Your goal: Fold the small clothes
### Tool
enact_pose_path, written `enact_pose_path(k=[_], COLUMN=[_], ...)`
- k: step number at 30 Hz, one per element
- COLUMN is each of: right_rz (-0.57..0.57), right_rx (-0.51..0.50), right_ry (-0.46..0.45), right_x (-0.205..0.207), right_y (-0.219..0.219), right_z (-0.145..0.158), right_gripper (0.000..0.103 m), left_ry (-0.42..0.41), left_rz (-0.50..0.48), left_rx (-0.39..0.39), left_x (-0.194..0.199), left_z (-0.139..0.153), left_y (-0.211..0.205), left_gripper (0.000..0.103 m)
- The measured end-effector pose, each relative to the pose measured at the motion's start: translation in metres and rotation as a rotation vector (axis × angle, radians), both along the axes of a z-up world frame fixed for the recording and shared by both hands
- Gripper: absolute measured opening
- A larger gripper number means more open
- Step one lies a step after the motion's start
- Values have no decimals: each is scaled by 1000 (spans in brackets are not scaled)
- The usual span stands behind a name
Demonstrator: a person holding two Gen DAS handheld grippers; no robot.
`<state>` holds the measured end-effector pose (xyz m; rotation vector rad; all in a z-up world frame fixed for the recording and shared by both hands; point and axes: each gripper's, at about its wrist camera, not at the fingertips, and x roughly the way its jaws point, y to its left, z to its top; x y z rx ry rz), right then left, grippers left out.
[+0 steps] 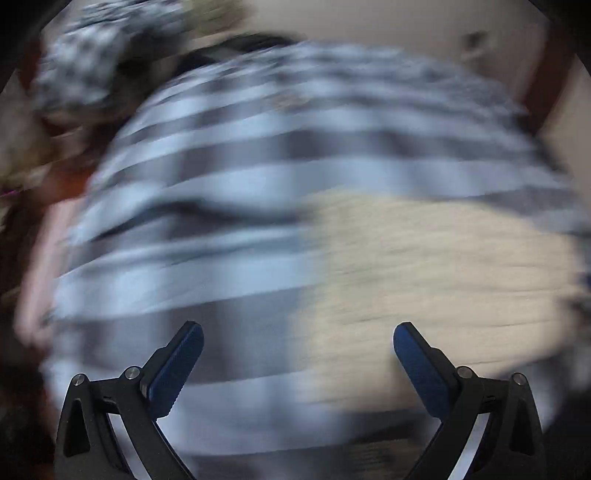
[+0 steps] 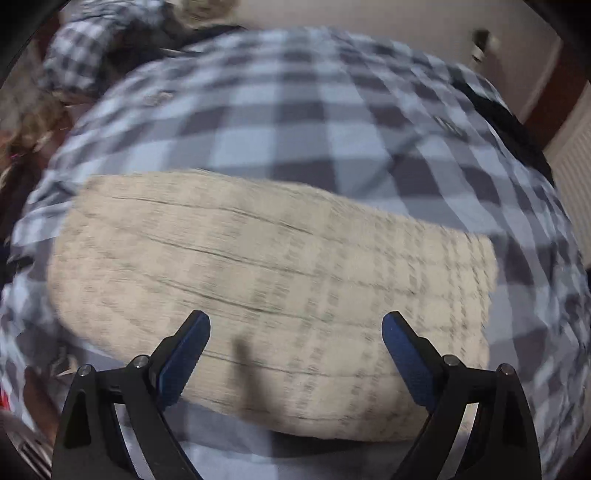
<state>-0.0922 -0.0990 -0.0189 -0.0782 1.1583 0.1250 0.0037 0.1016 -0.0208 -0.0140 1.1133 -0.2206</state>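
Note:
A cream garment with a faint grey check lies flat on a grey-and-white checked bedspread, folded into a broad rectangle. My right gripper hovers open above its near edge, with nothing between the blue pads. In the left wrist view, blurred by motion, the same cream garment sits right of centre on the checked bedspread. My left gripper is open over the garment's left edge, holding nothing.
A checked pillow lies at the far left of the bed. A dark item rests at the bed's far right edge. Beyond are a pale wall and a brown wooden frame. Cluttered things crowd the left side.

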Motion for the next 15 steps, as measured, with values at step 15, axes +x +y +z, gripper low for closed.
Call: enact_pose_path(k=[15], right_rz=[-32], right_rx=[-125], right_ry=[338], right_x=[13], right_y=[-60], right_z=[-54], right_gripper=[93], left_ry=[268], left_rz=[-124], left_rx=[237], left_x=[-3], left_z=[-68], left_y=[-33], left_gripper=[103])
